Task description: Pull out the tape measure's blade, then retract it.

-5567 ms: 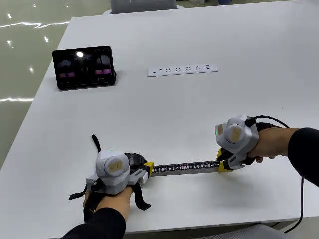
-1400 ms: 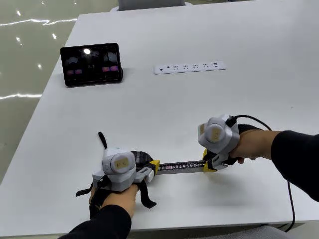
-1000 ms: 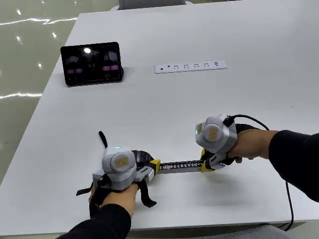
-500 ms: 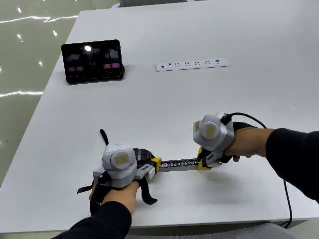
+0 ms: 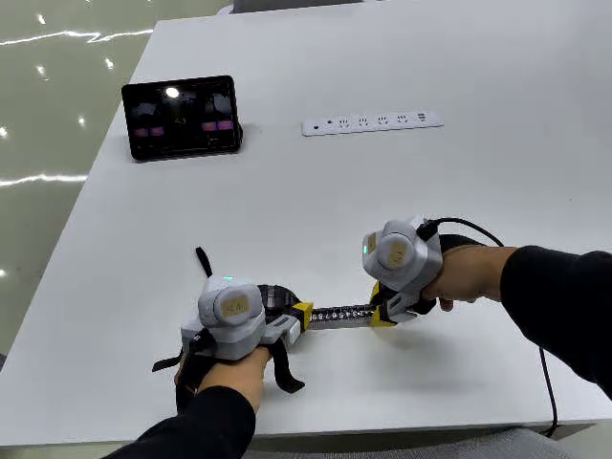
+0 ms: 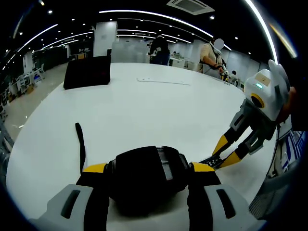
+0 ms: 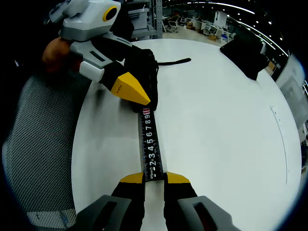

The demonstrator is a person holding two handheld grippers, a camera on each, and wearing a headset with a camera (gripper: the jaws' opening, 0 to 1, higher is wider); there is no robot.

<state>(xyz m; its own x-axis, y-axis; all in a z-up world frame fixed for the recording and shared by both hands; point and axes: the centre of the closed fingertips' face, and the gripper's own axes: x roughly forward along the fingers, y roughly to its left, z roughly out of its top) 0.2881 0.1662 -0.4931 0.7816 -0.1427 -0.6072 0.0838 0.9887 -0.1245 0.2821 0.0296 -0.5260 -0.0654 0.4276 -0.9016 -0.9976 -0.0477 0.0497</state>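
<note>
The black tape measure case (image 6: 147, 174) lies near the table's front edge, clamped between the yellow-tipped fingers of my left gripper (image 5: 287, 323); its black wrist strap (image 6: 80, 147) trails on the table. A short length of blade (image 7: 150, 147) with printed numbers runs out of the case (image 7: 143, 72) along the table. My right gripper (image 7: 154, 178) is shut on the blade's end, and in the head view this right gripper (image 5: 381, 316) sits just right of the case (image 5: 277, 301), with the blade (image 5: 339, 314) between them.
A dark tablet (image 5: 184, 116) stands at the back left of the white table (image 5: 316, 210), and a white power strip (image 5: 373, 122) lies at the back middle. A black cable (image 5: 540, 368) hangs off the front right edge. Several people stand far off in the left gripper view.
My right gripper has moved left toward the case with the blade's end in it, so the exposed blade is now much shorter. The left gripper has kept the case in place.
</note>
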